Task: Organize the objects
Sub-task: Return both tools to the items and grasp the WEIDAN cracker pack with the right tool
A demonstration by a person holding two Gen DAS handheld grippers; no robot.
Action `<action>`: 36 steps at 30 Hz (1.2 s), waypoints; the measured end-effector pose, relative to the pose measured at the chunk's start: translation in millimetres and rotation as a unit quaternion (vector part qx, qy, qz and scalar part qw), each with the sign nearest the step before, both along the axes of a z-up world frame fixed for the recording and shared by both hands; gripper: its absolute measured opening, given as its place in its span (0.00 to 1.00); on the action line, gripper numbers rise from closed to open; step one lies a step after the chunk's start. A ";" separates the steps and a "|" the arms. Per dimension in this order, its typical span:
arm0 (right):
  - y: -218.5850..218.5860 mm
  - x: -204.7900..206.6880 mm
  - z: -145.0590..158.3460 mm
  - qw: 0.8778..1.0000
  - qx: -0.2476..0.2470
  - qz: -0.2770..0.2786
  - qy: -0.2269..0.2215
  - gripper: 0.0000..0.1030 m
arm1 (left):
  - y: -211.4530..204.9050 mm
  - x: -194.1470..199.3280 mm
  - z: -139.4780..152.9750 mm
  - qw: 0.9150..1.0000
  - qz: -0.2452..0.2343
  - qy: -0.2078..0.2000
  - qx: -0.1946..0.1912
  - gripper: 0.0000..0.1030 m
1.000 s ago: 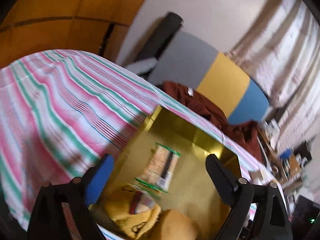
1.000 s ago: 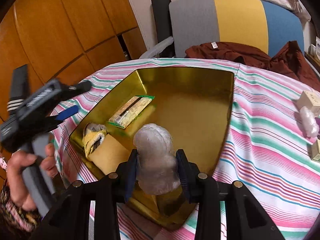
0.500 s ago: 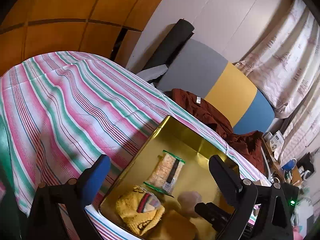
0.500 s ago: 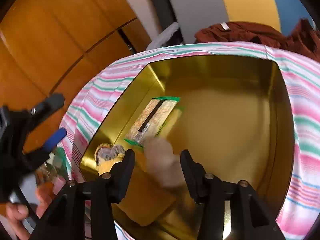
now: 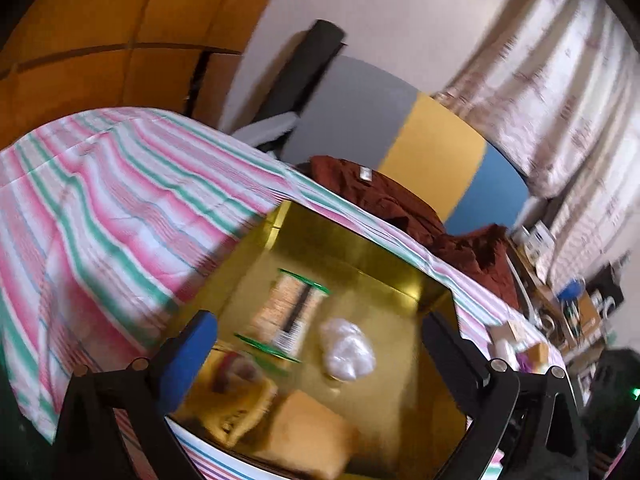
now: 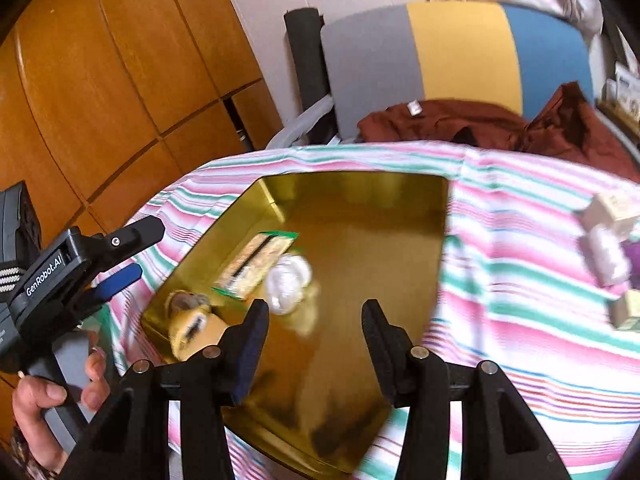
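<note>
A gold tray [image 6: 360,192] [image 5: 360,248] sits on the striped tablecloth. In it lie a clear plastic-wrapped bundle [image 6: 288,278] [image 5: 347,350], a green-edged cracker packet [image 6: 252,264] [image 5: 288,312], a yellow pouch [image 6: 188,320] [image 5: 236,404] and a tan block [image 5: 308,436]. My right gripper [image 6: 314,320] is open and empty, raised above the tray's near part. My left gripper [image 5: 320,344] is open and empty at the tray's left side; it also shows in the right wrist view [image 6: 132,252].
Small boxes and a wrapped item [image 6: 608,256] lie on the cloth [image 6: 520,280] to the right. A grey, yellow and blue chair [image 6: 460,52] with a brown garment [image 6: 480,128] stands behind the table. Wooden cabinets [image 6: 100,80] stand left.
My right gripper opened and let the wrapped bundle go into the tray, then pulled back and up. The left gripper stayed open and shifted slightly.
</note>
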State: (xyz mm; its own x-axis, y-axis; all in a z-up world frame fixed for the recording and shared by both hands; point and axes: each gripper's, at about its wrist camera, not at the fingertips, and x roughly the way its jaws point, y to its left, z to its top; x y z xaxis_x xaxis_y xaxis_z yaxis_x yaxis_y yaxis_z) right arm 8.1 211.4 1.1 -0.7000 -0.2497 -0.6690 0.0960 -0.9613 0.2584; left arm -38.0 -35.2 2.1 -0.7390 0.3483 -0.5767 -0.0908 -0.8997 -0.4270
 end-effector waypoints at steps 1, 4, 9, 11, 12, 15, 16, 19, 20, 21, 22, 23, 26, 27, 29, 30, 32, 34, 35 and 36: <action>7.1 4.8 1.5 1.000 0.009 -0.006 0.004 0.47 | 8.0 2.9 0.6 1.000 -0.014 0.005 -0.004 1.00; 25.0 12.5 1.9 1.000 0.015 -0.025 0.005 0.47 | 26.4 9.8 0.6 0.999 -0.049 0.012 -0.009 1.00; 57.1 22.6 -4.1 0.998 0.010 -0.059 -0.007 0.47 | 60.8 24.7 -1.7 0.993 -0.114 0.017 -0.016 1.00; 69.7 28.2 -8.1 0.997 0.010 -0.071 -0.013 0.47 | 72.7 31.9 -1.1 0.990 -0.140 0.021 -0.017 1.00; 75.3 30.5 -10.2 0.997 0.012 -0.075 -0.016 0.47 | 78.2 35.2 -0.8 0.988 -0.152 0.023 -0.017 1.00; 94.2 39.5 -15.6 0.995 0.019 -0.091 -0.025 0.47 | 94.3 47.0 1.0 0.981 -0.190 0.031 -0.017 1.00; 103.0 43.5 -17.6 0.994 0.023 -0.100 -0.027 0.47 | 99.2 50.3 1.3 0.979 -0.200 0.032 -0.018 1.00; 124.9 52.3 -22.6 0.991 0.028 -0.124 -0.035 0.47 | 114.5 61.0 0.2 0.972 -0.231 0.035 -0.022 1.00; 133.2 55.9 -24.5 0.990 0.030 -0.133 -0.038 0.47 | 120.8 64.4 0.2 0.969 -0.241 0.036 -0.025 1.00; 142.1 60.1 -26.7 0.988 0.034 -0.143 -0.041 0.47 | 125.8 67.4 0.0 0.967 -0.251 0.037 -0.027 1.00; 152.1 64.1 -29.1 0.986 0.041 -0.154 -0.045 0.47 | 129.6 69.5 -0.7 0.965 -0.259 0.036 -0.030 1.00; 161.8 68.3 -30.7 0.984 0.051 -0.164 -0.049 0.47 | 134.7 72.7 -1.0 0.963 -0.266 0.036 -0.033 1.00; 195.5 80.8 -31.6 0.972 0.106 -0.203 -0.053 0.47 | 146.6 81.9 -0.4 0.955 -0.291 0.039 -0.038 1.00; 208.8 83.9 -31.2 0.967 0.123 -0.217 -0.055 0.48 | 150.0 84.3 -0.2 0.954 -0.296 0.041 -0.040 1.00; 240.6 89.3 -30.8 0.956 0.148 -0.247 -0.061 0.53 | 157.6 89.0 -0.9 0.950 -0.308 0.040 -0.042 1.00; 260.2 92.5 -30.0 0.949 0.158 -0.265 -0.065 0.55 | 160.9 90.5 -1.7 0.948 -0.312 0.038 -0.042 1.00; 291.1 96.5 -28.8 0.944 0.158 -0.282 -0.070 0.61 | 167.0 93.2 -3.4 0.946 -0.318 0.032 -0.044 1.00; 318.4 98.9 -30.6 0.941 0.154 -0.291 -0.081 0.64 | 173.6 95.8 -5.3 0.944 -0.327 0.026 -0.045 1.00; 331.5 99.5 -32.6 0.941 0.148 -0.293 -0.087 0.64 | 176.2 97.4 -6.3 0.943 -0.328 0.025 -0.047 1.00; 343.5 100.6 -35.7 0.941 0.139 -0.293 -0.095 0.64 | 178.9 98.5 -6.8 0.942 -0.331 0.024 -0.049 1.00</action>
State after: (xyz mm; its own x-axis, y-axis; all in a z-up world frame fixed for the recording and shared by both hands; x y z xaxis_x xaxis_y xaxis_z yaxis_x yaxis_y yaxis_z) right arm 108.7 555.0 -34.6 -0.5233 0.3455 -0.7790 -0.4949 -0.8674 -0.0523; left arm 60.5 143.7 -4.7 -0.4054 0.6887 -0.6011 -0.6626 -0.6744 -0.3258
